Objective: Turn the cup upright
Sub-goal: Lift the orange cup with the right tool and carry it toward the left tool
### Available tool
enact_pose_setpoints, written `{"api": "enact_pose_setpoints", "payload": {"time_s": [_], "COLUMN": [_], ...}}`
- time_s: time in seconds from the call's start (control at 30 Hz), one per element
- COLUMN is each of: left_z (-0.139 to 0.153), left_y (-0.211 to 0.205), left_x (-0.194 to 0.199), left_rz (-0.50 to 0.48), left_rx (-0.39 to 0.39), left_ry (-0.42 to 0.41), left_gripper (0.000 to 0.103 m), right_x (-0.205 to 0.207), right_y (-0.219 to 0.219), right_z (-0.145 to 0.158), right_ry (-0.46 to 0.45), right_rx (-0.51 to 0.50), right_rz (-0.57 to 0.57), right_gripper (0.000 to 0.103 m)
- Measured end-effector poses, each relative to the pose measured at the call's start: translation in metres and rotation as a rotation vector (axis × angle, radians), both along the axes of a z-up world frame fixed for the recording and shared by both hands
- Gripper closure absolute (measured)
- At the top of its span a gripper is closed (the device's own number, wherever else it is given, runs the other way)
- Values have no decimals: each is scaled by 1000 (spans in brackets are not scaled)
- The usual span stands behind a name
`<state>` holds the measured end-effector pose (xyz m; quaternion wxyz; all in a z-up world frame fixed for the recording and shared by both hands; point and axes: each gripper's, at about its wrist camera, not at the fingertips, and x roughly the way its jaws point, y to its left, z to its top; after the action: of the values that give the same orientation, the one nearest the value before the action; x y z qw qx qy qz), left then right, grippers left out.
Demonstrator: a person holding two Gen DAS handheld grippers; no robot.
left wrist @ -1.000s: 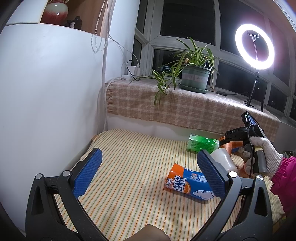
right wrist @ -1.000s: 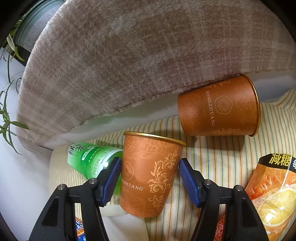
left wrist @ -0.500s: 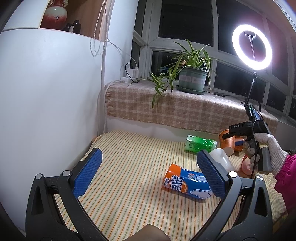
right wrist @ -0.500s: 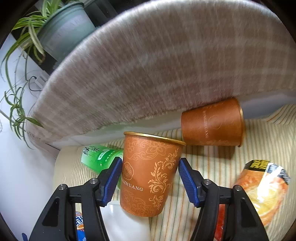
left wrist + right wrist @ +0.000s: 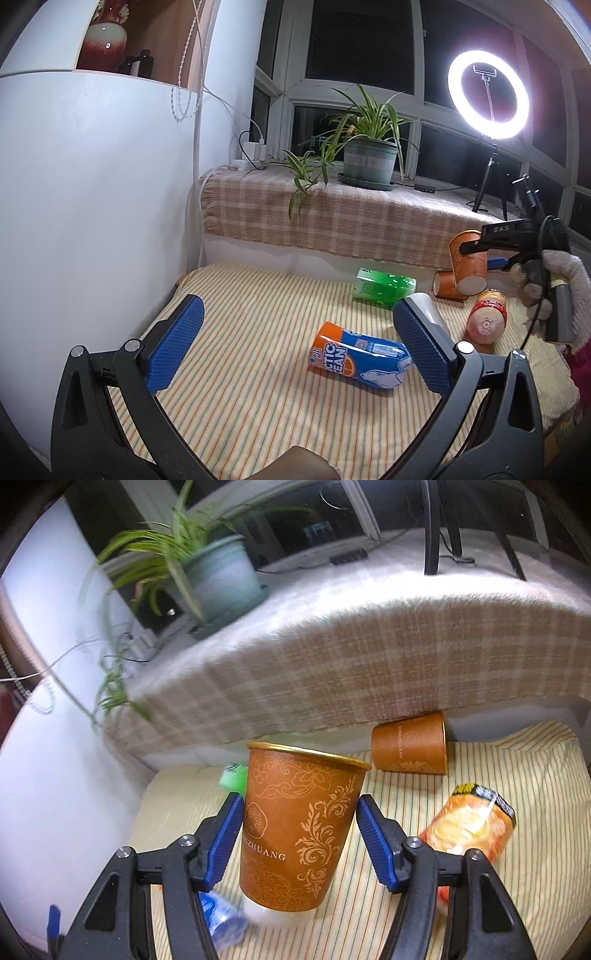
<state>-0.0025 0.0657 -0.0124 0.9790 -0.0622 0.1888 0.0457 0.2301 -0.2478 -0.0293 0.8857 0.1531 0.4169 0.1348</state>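
My right gripper is shut on an orange paper cup with gold patterns, holding it rim up and slightly tilted above the striped cloth. In the left wrist view that cup hangs in the air at the right, held by the right gripper. A second orange cup lies on its side by the ledge, also in the left wrist view. My left gripper is open and empty, low over the near side of the cloth.
On the striped cloth lie a blue-orange can, a green carton, a white bottle and an orange drink bottle. A potted plant and ring light stand on the checked ledge. A white wall is left.
The right gripper has lifted the held cup well above the cloth and away from the lying cup. The left gripper has stayed open and almost still.
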Motion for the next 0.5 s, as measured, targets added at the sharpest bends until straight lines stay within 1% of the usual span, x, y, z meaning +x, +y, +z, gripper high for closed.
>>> {"api": "enact_pose_setpoints", "payload": {"time_s": [0.17,0.37,0.5], "left_z": [1,1,1], "left_y": [-8,-19,-29], "left_x": [-4,-5,-4], "left_rz": [-19,-45,-70], "left_rx": [11,19,23], "left_ry": [1,6,15], "left_gripper": [0,0,0], "right_x": [-39,-78,-102], "right_y": [-3,-2,1], "right_z": [12,10,1], "right_ry": [-33,-34,-14], "right_rx": [26,38,40], "right_rz": [35,85,130], "right_gripper": [38,38,38]}}
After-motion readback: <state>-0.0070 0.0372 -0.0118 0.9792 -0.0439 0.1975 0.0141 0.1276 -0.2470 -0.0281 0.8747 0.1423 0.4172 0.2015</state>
